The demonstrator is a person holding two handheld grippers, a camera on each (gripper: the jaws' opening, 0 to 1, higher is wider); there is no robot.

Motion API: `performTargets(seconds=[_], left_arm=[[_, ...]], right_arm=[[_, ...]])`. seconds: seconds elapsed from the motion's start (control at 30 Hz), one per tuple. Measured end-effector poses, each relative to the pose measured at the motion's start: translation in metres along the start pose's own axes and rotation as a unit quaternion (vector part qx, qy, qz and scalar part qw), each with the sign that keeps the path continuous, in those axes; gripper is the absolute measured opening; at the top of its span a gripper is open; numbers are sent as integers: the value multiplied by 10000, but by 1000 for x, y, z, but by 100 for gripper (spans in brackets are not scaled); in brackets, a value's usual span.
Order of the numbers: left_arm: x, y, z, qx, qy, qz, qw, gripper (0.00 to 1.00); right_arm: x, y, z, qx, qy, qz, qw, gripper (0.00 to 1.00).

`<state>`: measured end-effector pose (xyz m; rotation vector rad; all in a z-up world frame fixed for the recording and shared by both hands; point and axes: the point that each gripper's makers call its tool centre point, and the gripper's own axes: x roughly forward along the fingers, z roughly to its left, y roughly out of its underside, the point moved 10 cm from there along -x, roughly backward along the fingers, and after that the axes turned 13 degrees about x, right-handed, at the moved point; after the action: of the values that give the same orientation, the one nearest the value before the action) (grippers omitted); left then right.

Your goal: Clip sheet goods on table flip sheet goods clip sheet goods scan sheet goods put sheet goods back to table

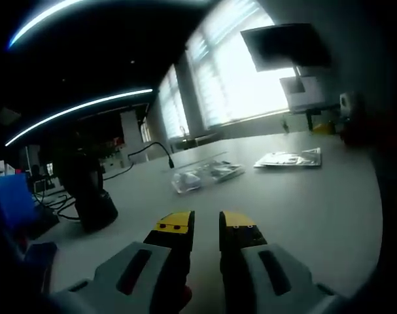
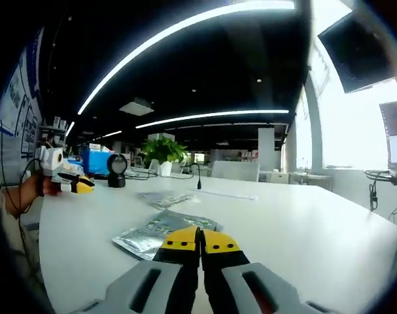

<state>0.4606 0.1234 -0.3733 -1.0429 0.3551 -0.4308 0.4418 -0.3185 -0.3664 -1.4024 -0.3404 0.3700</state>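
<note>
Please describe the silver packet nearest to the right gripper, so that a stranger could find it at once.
In the right gripper view, start from the white table and follow the right gripper to its yellow tips. The silver foil packet lies flat just beyond them, partly hidden behind them. Unlike the clear plastic packet farther back, it is opaque, shiny and printed.

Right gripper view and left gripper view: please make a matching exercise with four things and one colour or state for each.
Things:
1. right gripper
2. left gripper
3. silver packet
4. plant

States:
A. green
B. lying flat on the white table
C. jaws closed together
D. jaws a little apart, nothing between

Pairs: 1-C, 2-D, 3-B, 4-A
</note>
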Motion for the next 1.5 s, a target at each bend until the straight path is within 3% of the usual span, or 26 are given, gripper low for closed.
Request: performTargets(seconds=[1.5], left_arm=[[0,-1,-3,29,50,9,10000,7]], right_arm=[[2,1,0,-216,44,33,9998,0]])
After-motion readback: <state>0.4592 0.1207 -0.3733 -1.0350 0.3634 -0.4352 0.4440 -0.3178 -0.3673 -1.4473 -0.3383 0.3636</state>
